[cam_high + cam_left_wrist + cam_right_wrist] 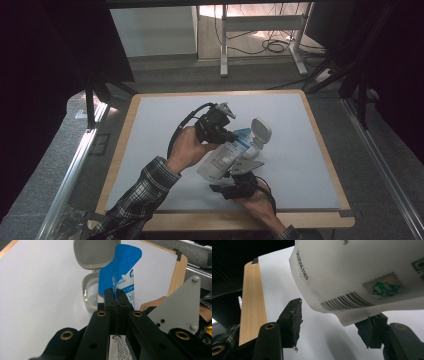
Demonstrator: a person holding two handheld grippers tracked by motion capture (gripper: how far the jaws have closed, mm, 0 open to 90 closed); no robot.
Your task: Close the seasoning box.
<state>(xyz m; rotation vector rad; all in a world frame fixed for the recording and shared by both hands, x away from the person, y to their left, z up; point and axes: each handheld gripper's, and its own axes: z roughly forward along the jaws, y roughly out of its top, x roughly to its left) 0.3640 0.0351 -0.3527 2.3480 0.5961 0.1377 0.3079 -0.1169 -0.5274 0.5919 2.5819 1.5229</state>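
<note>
- A soft white refill pouch with a blue top and small print (225,155) is held up in the air, over the middle of the pale grey mat (165,115) that covers the wooden table (320,220).
- The pouch is tilted. Its blue end points up and away from the person, toward the small white plastic tub with a flip lid (258,134).
- The tub stands on the mat just past the blue end of the pouch. Its round lid is flipped up and open.
- The left gripper (117,298) is clenched tight on the blue top edge of the pouch. In the left gripper view, the two black jaws press together with the thin blue edge pinched between them.
- The right gripper (334,322) is under the low white end of the pouch, on the side nearer to the person. Its jaws are spread wide apart.
- In the right gripper view, the bottom corner of the pouch, with its barcode, hangs between the jaws. It may be touching one jaw, but that spot is too hard to see.
- The person's checked sleeve (137,200) comes in on the near side of the pouch.
</note>
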